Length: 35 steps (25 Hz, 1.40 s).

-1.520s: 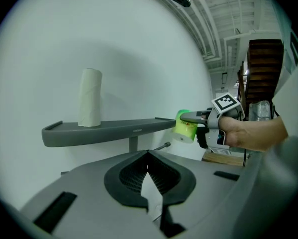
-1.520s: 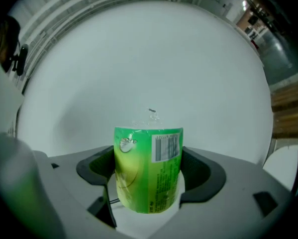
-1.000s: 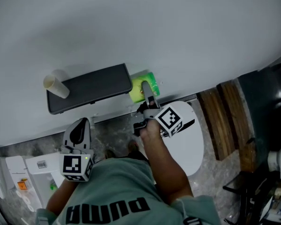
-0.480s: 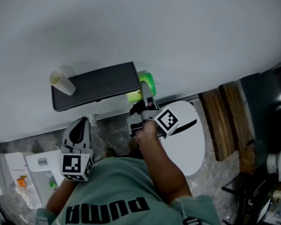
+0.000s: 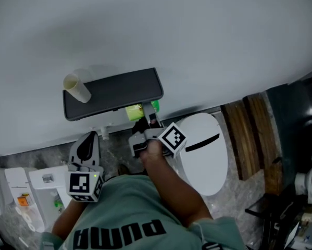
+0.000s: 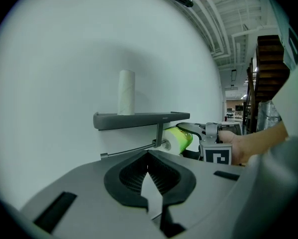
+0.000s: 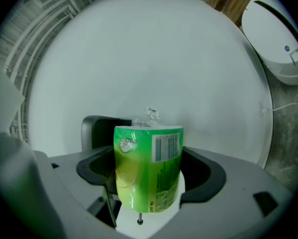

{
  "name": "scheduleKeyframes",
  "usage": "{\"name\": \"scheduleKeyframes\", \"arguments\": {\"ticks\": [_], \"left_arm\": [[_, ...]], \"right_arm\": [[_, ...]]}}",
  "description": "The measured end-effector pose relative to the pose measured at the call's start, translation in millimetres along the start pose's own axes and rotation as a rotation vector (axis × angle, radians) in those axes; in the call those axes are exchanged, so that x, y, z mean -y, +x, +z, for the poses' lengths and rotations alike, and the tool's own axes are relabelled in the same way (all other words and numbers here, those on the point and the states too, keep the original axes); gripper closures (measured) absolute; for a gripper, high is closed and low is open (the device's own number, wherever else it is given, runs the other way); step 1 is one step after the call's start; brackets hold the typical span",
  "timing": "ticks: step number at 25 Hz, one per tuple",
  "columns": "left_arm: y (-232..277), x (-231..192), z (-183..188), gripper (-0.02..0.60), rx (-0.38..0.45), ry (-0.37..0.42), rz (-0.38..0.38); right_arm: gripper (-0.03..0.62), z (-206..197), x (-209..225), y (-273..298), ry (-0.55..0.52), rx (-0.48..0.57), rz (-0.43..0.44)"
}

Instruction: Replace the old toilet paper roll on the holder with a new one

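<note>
Clamping glossy green-wrapped roll (crinkled plastic top): right gripper.

Person: sage-green short-sleeved T-shirt, large black block lettering across the chest.
Left gripper: grey housing, black ribbed jaw pads.
Right gripper: matching grey build.
Left marker cube, right marker cube: white faces, black square patterns.

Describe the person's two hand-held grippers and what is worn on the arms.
The left hand-held gripper and the right hand-held gripper have light grey bodies and black ribbed jaw pads. Each carries a white cube printed with black square markers; the left one's shows a small green light. The arms are bare below the short sleeves of a grey-green T-shirt with dark lettering.
</note>
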<state>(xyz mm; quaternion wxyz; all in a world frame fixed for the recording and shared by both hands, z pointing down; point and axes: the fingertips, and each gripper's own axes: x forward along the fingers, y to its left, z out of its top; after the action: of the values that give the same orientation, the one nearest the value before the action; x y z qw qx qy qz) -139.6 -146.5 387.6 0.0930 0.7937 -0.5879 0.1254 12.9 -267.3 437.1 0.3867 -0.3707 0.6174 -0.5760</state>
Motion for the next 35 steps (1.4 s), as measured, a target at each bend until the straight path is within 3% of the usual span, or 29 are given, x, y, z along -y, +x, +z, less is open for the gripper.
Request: {"name": "scheduleKeyframes", "arguments": {"ticks": [8,23,35], "left_arm": [[-8.3,-9.7,-5.1,0.589,0.005,-0.015,0.000],[-10.5,-2.4,-4.9,0.589,0.012,-0.006,-0.041],[-7.8,6.8,-6.8,0.589,0.024,-0.020,-0.077]], "right_arm": [[0.194,-22.2,5.6,0.3,0.004,-0.012,-0.010],[0.194,-23.0,6.7,-4.7,0.036,-0.019,0.075],[0.194,-18.4,5.6,-52.1,-0.038,-0.028,0.028]]}}
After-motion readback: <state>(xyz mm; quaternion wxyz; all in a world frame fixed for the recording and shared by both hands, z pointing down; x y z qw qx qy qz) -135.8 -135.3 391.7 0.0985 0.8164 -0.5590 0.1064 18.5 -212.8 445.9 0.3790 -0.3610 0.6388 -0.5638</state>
